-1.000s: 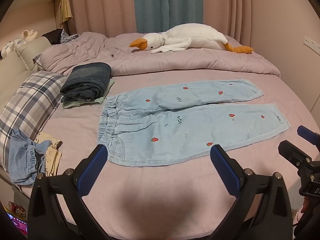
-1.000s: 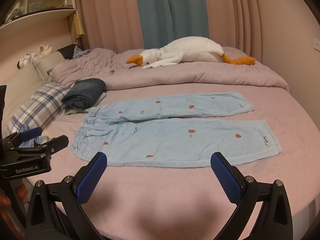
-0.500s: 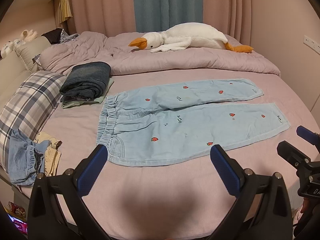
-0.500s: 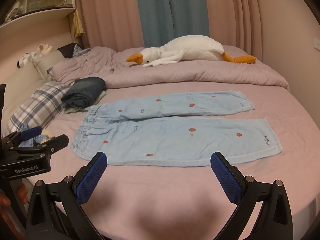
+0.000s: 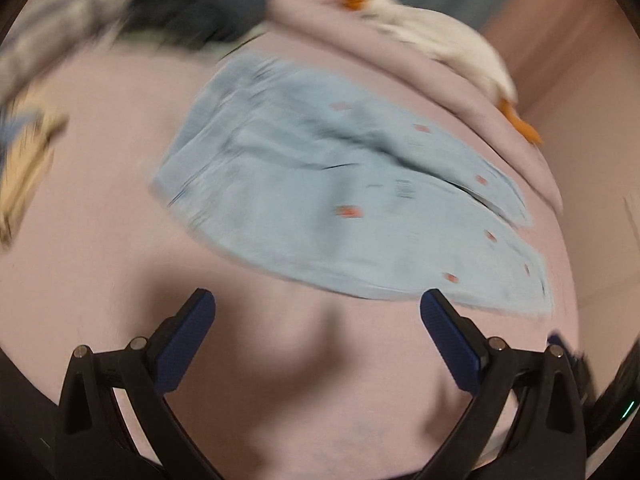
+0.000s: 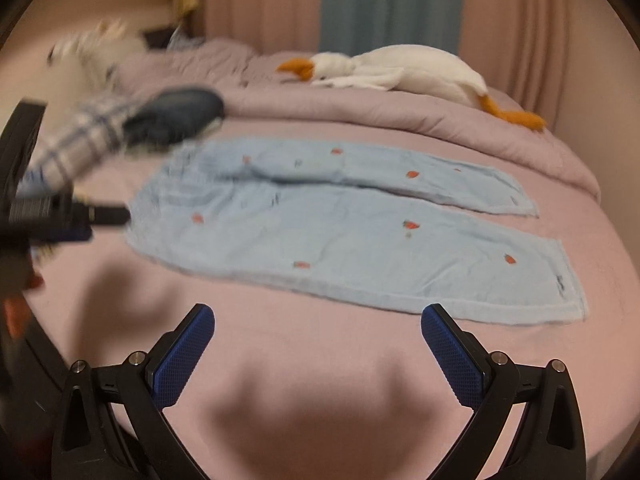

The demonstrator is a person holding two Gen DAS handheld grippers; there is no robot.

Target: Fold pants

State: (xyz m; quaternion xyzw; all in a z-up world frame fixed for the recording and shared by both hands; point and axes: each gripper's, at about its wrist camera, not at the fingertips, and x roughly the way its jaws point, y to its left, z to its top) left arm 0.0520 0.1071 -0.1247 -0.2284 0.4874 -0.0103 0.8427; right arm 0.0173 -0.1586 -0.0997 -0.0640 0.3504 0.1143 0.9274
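Observation:
Light blue pants [image 5: 340, 196] with small red strawberries lie flat on the pink bed sheet [image 5: 100, 220], waistband to the left, both legs stretched right. The same pants [image 6: 340, 224] fill the middle of the right wrist view. My left gripper [image 5: 318, 308] hovers open over the sheet just short of the pants' near edge, nothing between its blue pads. My right gripper [image 6: 318, 322] is open too, above the sheet near the lower leg's hem. The left gripper [image 6: 72, 220] also shows blurred at the left of the right wrist view, by the waistband.
A white plush goose [image 6: 400, 70] lies on the bunched quilt [image 6: 360, 116] behind the pants. Folded dark jeans [image 6: 176, 114] and a plaid pillow [image 6: 76, 144] sit to the left. More clothes [image 5: 20, 152] lie at the bed's left edge. Curtains [image 6: 384, 4] hang behind.
Both views have dropped closer to the bed and blurred. The left gripper swung in toward the waistband end and tilted down; the right moved toward the lower leg. The pants lie as before.

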